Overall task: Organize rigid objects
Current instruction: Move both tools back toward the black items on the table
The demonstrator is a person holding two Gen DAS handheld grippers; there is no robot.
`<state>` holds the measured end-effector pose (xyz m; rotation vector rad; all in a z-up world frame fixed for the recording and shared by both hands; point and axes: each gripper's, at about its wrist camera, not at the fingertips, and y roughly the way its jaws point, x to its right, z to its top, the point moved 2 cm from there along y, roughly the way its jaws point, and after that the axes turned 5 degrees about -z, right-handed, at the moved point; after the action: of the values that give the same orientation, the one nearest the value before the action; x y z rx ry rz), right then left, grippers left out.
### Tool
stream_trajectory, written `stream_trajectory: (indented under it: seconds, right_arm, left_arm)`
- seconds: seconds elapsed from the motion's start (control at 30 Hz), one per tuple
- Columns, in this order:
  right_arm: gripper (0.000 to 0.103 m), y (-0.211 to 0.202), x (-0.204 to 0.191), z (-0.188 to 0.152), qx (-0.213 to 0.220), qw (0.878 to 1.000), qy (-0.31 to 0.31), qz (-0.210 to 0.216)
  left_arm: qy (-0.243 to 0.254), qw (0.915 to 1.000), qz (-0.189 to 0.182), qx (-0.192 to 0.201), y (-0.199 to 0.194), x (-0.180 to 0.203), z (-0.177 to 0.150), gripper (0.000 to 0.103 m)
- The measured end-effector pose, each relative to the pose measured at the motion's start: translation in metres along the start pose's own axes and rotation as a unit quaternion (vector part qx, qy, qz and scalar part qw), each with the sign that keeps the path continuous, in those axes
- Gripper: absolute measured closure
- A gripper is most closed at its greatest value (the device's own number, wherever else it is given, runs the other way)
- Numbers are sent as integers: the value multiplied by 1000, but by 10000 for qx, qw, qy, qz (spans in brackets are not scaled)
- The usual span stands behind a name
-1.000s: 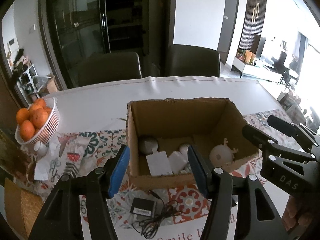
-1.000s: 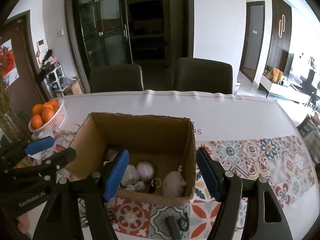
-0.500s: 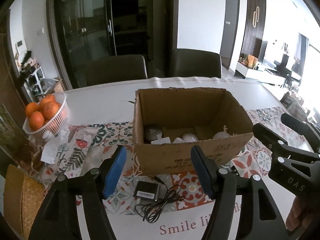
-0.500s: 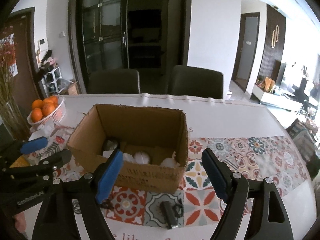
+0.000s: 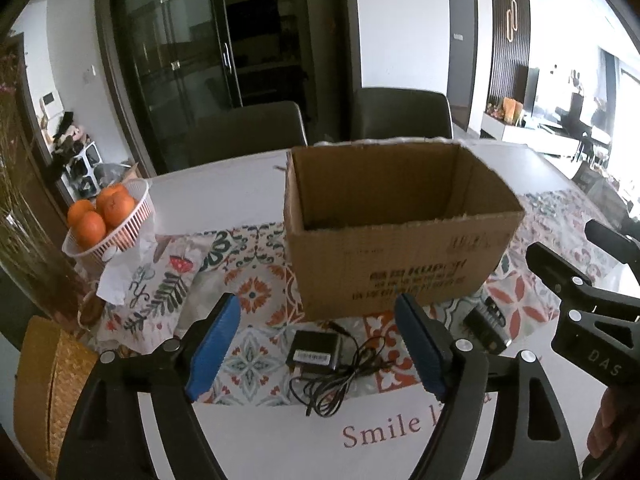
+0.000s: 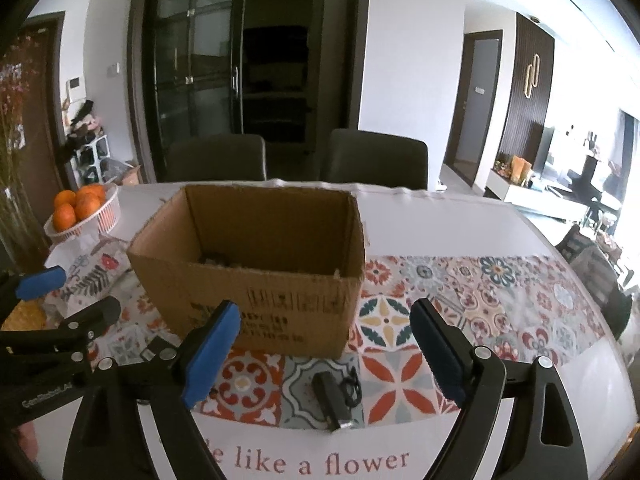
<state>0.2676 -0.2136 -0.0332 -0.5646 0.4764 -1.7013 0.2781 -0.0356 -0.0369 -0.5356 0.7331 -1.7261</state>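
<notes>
While both fingers gape, left gripper (image 5: 318,344) faces the cardboard box (image 5: 396,240)

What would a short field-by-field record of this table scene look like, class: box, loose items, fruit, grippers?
box: cardboard box upright, top open, on the patterned table runner
loose items: black power adapter with tangled cord, and a second dark gadget, both on the table in front of the box
fruit: oranges in a white basket, left of the box
left gripper: open, empty
right gripper: open, empty
</notes>
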Motion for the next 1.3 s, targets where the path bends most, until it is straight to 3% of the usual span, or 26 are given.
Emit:
stream_trajectory:
  seconds: [0.33, 0.8, 1.3]
  right_arm:
    - [15, 16, -3, -30, -338, 9994, -12, -115]
    - [15, 28, -14, -66, -720, 9969, -183, -252]
    - [15, 62, -17, -87, -1294, 9910, -45, -330]
  left_arm:
    - [114, 9995, 75, -289, 20, 1, -27, 24]
    - [141, 9976, -145, -660, 44, -2, -63, 24]
    - [193, 9960, -197, -851, 76, -5, -68, 24]
